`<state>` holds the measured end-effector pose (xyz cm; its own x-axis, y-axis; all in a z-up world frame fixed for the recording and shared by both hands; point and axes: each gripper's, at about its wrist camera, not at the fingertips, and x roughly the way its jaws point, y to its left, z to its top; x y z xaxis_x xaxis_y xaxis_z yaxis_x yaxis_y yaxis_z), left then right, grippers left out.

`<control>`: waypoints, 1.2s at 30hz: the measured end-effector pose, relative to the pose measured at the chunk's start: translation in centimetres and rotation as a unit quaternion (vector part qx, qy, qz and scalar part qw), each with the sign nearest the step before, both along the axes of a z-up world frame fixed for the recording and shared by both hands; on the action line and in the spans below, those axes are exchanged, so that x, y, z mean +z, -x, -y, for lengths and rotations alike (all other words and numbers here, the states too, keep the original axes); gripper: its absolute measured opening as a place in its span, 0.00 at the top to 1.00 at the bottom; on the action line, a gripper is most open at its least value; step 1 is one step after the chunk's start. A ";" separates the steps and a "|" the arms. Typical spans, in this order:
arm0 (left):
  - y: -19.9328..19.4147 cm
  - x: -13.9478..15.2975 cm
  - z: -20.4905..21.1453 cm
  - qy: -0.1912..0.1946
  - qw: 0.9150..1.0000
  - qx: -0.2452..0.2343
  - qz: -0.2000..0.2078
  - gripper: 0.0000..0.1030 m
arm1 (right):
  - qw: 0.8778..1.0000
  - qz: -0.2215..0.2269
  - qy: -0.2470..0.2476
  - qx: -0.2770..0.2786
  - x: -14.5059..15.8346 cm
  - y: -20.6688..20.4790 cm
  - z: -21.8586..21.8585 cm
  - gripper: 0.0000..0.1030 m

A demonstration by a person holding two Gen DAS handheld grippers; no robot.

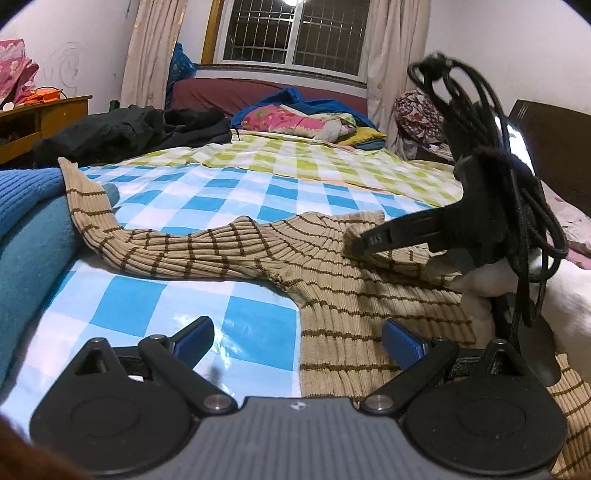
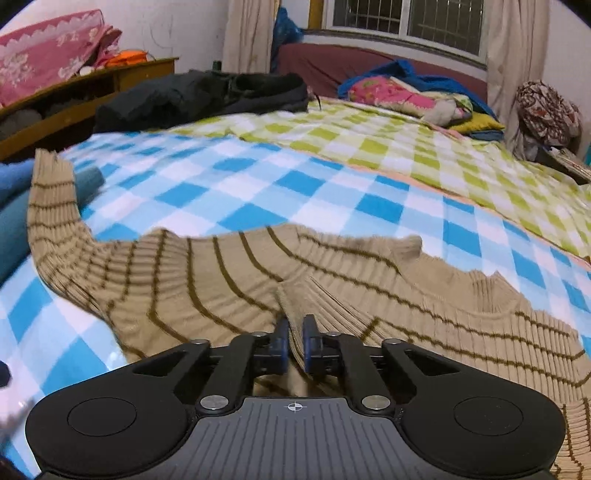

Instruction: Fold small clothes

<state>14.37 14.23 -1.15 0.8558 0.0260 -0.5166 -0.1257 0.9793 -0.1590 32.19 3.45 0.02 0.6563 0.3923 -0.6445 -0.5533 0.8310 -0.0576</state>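
Lay spread across the blue-and-white checked sheet [image 2: 295, 184]: a tan ribbed sweater [image 2: 229, 280] with thin brown stripes, one sleeve [image 1: 88, 206] stretched away from the body and draped up over a stack of blue knitwear [image 1: 29, 221]. Pinched a raised fold of that sweater near its middle: the right gripper [image 2: 294, 341], blue pads drawn narrow with fabric pressed between them. Hung just short of the sweater's side edge, pads spread wide and empty: the left gripper [image 1: 298, 334], one finger above the sheet, the other above the knit. Beyond the sweater, farther up the bed, lay a green checked cover [image 2: 406, 147]; beyond that, a black garment [image 2: 199, 96] and a heap of colourful bedding [image 2: 406, 92] beneath a barred window [image 1: 295, 33].
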 end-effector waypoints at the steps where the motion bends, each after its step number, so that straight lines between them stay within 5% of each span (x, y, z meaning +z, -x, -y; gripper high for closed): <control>1: 0.0 0.0 0.0 0.000 1.000 0.000 0.001 0.00 | 1.000 0.005 -0.004 0.005 0.2 0.3 -0.2 0.96; 13: -0.1 0.0 -0.7 0.007 1.000 0.010 0.000 0.01 | 0.999 0.008 -0.026 0.024 -0.3 1.8 -1.7 0.99; 21: -0.2 -0.2 -1.1 0.011 1.000 0.019 -0.003 0.01 | 1.000 0.014 -0.018 0.019 -0.9 1.6 1.7 0.70; 25: -0.4 -0.3 -1.3 0.010 1.000 0.022 -0.004 0.00 | 0.999 0.030 -0.006 0.033 -1.3 1.8 0.7 0.67; 29: -0.5 -0.5 -1.5 0.012 1.000 0.024 -0.007 0.01 | 0.998 0.048 0.024 0.025 -1.8 1.2 -0.5 0.69; 31: -0.5 -0.5 -1.6 0.012 1.000 0.025 -0.006 0.01 | 0.999 0.042 0.021 0.016 -1.8 0.7 -0.5 0.86; 36: -0.6 -0.5 -1.9 0.016 0.999 0.029 -0.007 0.00 | 0.999 0.042 -0.010 0.022 -0.9 1.5 -0.7 0.89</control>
<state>14.94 16.17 -1.68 0.8466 0.0575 -0.5291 -0.1836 0.9647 -0.1890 30.67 4.11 -0.87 0.6901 0.4341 -0.5791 -0.5832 0.8073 -0.0898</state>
